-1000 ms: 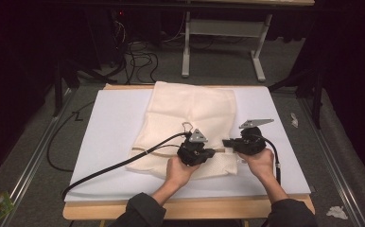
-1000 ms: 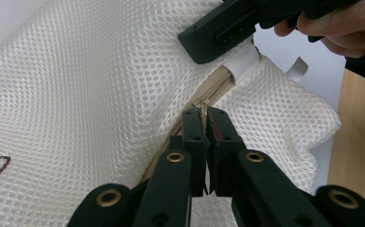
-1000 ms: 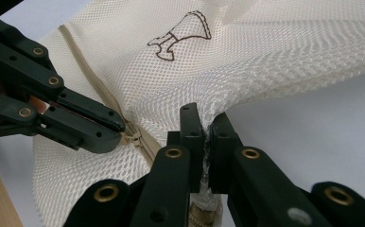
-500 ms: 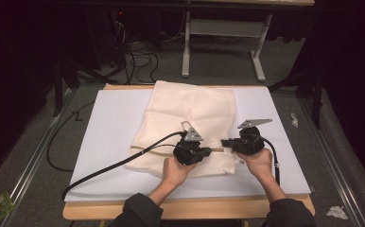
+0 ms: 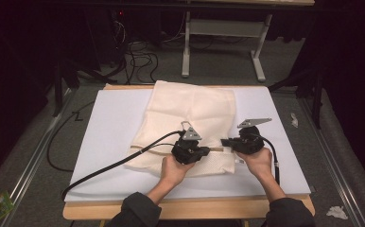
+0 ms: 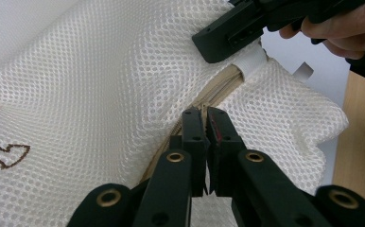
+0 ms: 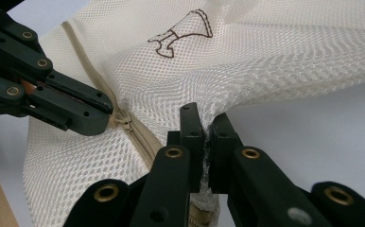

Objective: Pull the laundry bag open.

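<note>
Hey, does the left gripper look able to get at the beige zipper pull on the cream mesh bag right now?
Probably yes. The left gripper sits right at the beige zipper pull with nothing between them, while the right gripper pinches the cream mesh bag at its end.

One mesh bag (image 5: 190, 118), two hand-held grippers (image 5: 204, 152)

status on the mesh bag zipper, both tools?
Left tool shut on the zipper pull. Right tool shut on the mesh bag at the zipper's end. Nothing in the way.
</note>
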The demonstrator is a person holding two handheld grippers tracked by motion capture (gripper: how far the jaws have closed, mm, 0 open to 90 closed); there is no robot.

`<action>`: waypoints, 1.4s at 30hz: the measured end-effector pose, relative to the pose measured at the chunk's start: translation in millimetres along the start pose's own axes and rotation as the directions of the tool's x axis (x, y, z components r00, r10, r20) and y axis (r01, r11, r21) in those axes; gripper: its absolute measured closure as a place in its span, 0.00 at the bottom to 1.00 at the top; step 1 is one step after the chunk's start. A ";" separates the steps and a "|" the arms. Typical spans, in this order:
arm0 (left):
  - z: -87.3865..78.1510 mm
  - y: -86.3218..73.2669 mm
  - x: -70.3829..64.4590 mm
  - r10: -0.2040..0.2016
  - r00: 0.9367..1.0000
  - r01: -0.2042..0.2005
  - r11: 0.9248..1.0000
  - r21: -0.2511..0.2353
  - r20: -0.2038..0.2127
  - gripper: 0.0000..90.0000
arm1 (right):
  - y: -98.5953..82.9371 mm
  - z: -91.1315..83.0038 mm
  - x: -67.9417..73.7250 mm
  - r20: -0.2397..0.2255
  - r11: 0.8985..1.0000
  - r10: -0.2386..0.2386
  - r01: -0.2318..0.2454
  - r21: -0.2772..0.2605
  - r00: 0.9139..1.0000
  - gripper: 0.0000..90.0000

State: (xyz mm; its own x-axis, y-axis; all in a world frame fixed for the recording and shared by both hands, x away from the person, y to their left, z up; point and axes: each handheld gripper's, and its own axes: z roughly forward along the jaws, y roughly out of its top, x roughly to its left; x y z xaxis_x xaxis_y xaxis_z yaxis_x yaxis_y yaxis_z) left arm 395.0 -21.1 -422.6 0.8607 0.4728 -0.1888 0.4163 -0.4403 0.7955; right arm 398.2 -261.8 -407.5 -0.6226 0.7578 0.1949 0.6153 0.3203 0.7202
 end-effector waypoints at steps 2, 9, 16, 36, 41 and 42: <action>-0.4 -1.1 0.8 -0.007 1.000 0.007 1.000 -0.004 0.005 0.97 | -0.1 0.0 0.4 0.006 1.000 -0.003 0.003 0.002 1.000 0.99; -2.5 -1.4 1.9 -0.002 1.000 0.002 1.000 -0.002 0.000 0.97 | -0.9 -0.2 1.4 0.008 1.000 -0.005 0.005 0.005 1.000 0.99; -4.1 -3.2 4.5 -0.011 1.000 0.011 1.000 0.007 -0.011 0.97 | -3.6 -3.7 -1.3 0.013 1.000 -0.002 0.002 0.006 1.000 0.99; -21.8 -6.6 14.7 -0.022 0.998 0.021 1.000 -0.008 -0.061 0.97 | -10.8 -6.9 -12.0 0.036 1.000 0.028 -0.027 -0.013 0.999 0.99; -24.2 -8.3 14.9 -0.032 0.998 0.031 0.999 -0.012 -0.058 0.97 | -10.8 -5.7 -10.3 0.037 1.000 0.016 -0.015 -0.012 0.999 0.99; -24.3 -8.4 15.1 -0.031 0.998 0.030 0.999 -0.012 -0.058 0.97 | -10.3 -5.8 -10.6 0.036 1.000 0.019 -0.018 -0.014 0.999 0.99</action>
State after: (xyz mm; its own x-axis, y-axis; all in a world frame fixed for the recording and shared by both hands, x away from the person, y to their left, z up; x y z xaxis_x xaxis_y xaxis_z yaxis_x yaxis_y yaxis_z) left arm 397.4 8.3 -418.1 0.8293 0.5293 -0.1795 0.4384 -0.4169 0.7962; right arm 395.7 -276.4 -413.1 -0.5933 0.7835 0.1844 0.6198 0.2986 0.7257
